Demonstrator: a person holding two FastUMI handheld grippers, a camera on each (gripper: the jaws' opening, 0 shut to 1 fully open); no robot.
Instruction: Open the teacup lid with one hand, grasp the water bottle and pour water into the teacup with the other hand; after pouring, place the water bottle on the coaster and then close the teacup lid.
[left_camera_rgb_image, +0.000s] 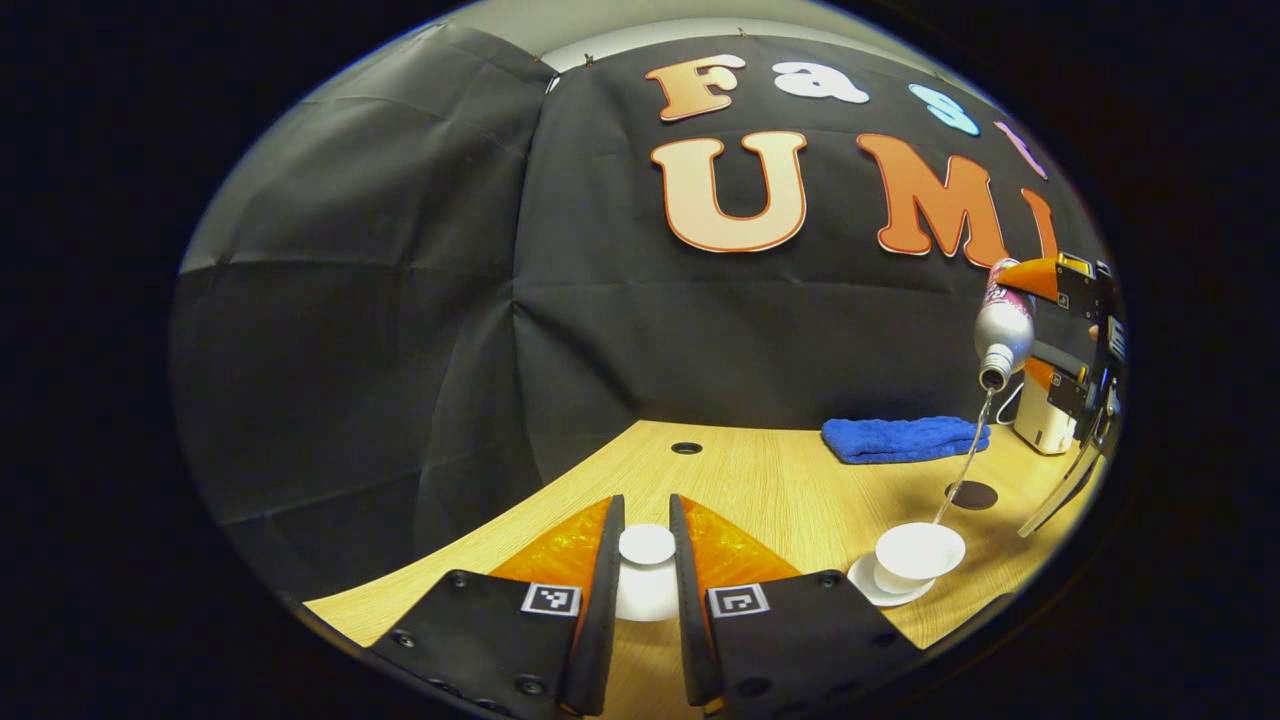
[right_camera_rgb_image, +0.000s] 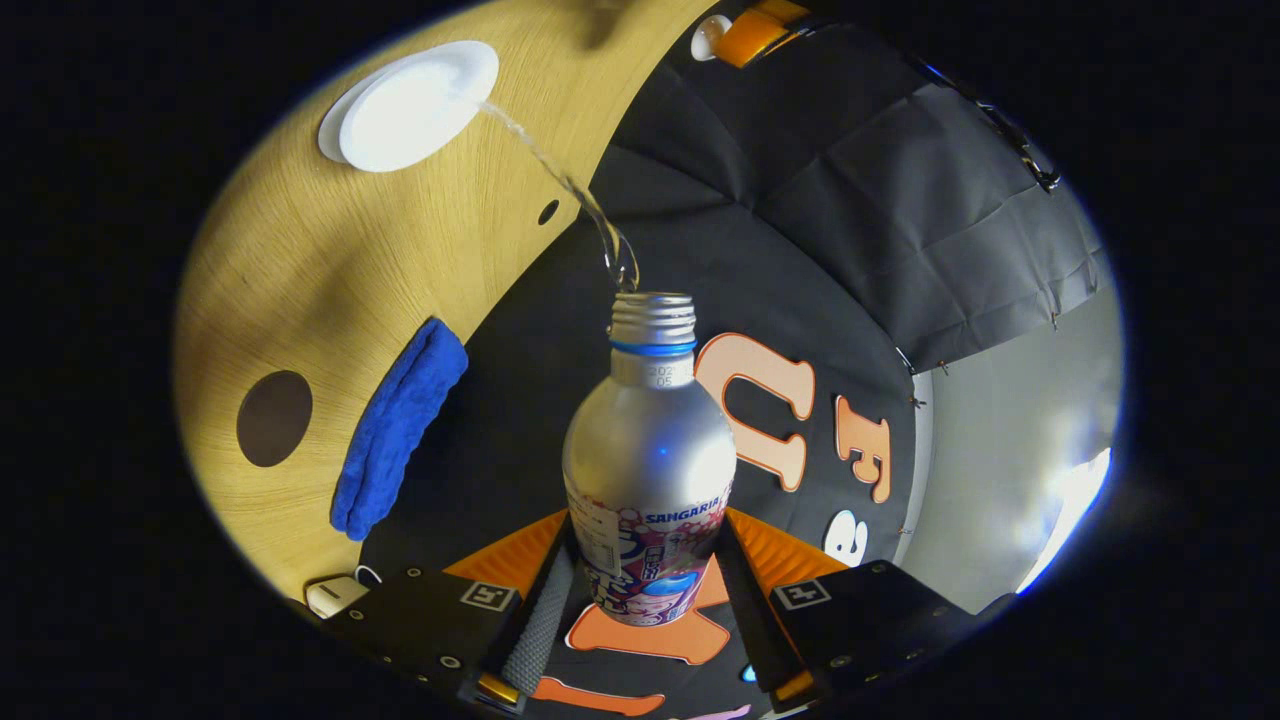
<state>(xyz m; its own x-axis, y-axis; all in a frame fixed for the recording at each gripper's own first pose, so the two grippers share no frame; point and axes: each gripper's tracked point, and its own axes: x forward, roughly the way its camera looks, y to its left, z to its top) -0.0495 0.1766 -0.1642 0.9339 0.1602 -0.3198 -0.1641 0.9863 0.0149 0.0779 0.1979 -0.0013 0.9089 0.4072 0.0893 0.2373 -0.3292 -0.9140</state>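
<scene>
Between the left gripper's (left_camera_rgb_image: 647, 590) fingers the small white round teacup lid (left_camera_rgb_image: 646, 545) is clamped; the silver metal water bottle (right_camera_rgb_image: 648, 465), gripped by the right gripper (right_camera_rgb_image: 640, 610), is tilted, water streaming beyond its fingers into the white teacup (right_camera_rgb_image: 415, 105).

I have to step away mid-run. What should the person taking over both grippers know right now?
Left gripper: shut on the teacup lid, held off to the side above the table.
Right gripper: shut on the water bottle, tipped neck-down; a stream of water runs into the open teacup on its saucer.
Coaster: bare, beyond the cup, near the blue cloth.
Done: lid off, bottle grasped, pouring under way.
Left: stop pouring, stand bottle on coaster, put lid back.
</scene>
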